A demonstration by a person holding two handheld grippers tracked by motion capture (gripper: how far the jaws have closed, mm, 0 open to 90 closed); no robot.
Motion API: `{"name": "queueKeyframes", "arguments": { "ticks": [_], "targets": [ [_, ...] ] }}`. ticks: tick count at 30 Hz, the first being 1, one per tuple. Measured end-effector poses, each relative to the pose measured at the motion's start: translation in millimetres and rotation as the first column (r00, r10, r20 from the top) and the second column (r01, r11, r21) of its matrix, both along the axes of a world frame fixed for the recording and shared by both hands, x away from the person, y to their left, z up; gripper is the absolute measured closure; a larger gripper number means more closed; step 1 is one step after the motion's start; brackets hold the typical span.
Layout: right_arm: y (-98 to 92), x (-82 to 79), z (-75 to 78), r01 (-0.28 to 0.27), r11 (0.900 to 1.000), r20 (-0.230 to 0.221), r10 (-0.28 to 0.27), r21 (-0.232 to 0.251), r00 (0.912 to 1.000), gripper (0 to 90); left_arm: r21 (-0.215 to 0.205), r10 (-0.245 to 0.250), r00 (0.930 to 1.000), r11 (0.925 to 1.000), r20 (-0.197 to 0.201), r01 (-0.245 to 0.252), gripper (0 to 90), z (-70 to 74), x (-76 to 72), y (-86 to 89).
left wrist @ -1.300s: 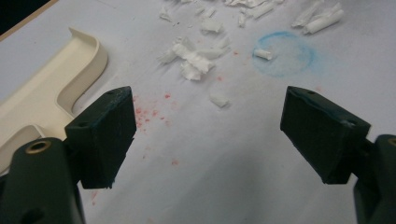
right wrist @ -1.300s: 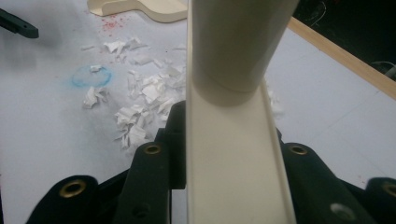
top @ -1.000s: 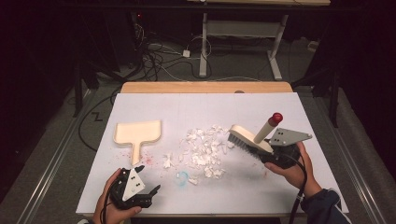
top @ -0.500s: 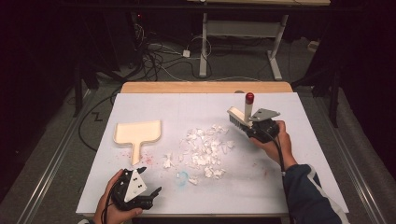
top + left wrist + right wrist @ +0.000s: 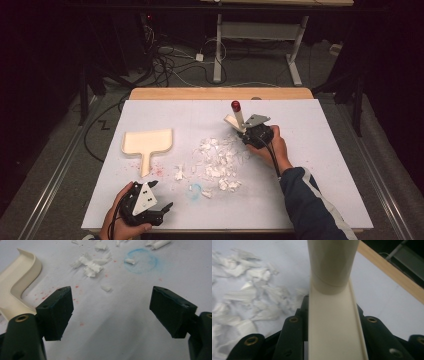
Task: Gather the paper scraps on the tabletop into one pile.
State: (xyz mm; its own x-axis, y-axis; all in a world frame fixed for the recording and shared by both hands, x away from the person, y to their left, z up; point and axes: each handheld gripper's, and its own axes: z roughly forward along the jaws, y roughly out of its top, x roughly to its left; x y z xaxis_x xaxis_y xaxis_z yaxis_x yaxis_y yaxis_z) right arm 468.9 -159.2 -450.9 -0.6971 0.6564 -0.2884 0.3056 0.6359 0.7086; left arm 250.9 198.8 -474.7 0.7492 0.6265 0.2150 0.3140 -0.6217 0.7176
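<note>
White sheeting covers the table [image 5: 320, 165], with a strip of bare wood along its far edge and dark floor, cables and one metal desk frame beyond. Two grippers are at work. One brush [image 5: 238, 119], cream with a red-tipped handle, is clamped in the right gripper [image 5: 256, 135] at the far right side of the paper pile; the handle stands up and leans away from the person. In the right gripper view the cream back of the brush [image 5: 332, 325] runs up between the two black jaws, which are drawn in tight against it, and the shreds lie to the left of it. One loose pile of torn white paper scraps [image 5: 217, 162] is spread over the middle of the sheet, too many pieces to count, with a few strays nearer the person. One cream dustpan [image 5: 147, 142] lies flat well to the left of the pile, its handle pointing toward the person. One faint blue ring [image 5: 141, 260] is drawn on the sheet, with a single scrap inside it. The left gripper [image 5: 162, 210] rests at the near edge, its jaws spread wide with nothing between them; the dustpan's handle [image 5: 15, 287] lies just beside its left jaw.
</note>
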Motion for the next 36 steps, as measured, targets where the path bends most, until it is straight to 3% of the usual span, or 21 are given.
{"name": "queueKeyframes", "arguments": {
  "ticks": [6,11,17,24,30,36],
  "targets": [
    [7.6,-15.9,0.3,-0.076,0.997,-0.018,0.077,0.011,0.9969,67.4,0.013,-0.016,0.9999,0.9998,-0.001,0.016,18.2,-0.2,0.8,-2.0],
    [14.0,-34.3,0.9,-0.145,0.989,-0.033,0.146,0.016,0.9888,67.2,0.014,-0.023,0.9996,0.9996,-0.018,0.024,18.2,-1.0,0.7,-3.5],
    [18.6,-57.1,2.2,-0.243,0.97,-0.054,0.244,0.027,0.9682,67.2,0.015,-0.031,0.9992,0.9994,-0.026,0.031,18.2,-1.2,-0.2,-4.4],
    [10.4,-81.7,7.9,-0.305,0.951,-0.055,0.307,0.051,0.95,67.7,-0.004,-0.031,0.9991,0.9995,-0.03,0.031,18.1,-0.8,-0.9,-3.8],
    [5.4,-87.3,22.4,-0.309,0.948,-0.029,0.312,0.074,0.9496,68.2,-0.006,-0.028,0.9992,0.9996,-0.029,0.028,17.7,0.6,-0.8,-3.7],
    [1.7,-75.6,40.9,-0.297,0.952,0.013,0.297,0.078,0.9549,68.2,-0.007,-0.028,0.9991,0.9996,-0.03,0.028,17.7,0.6,-1.0,-2.9]
  ]
}}
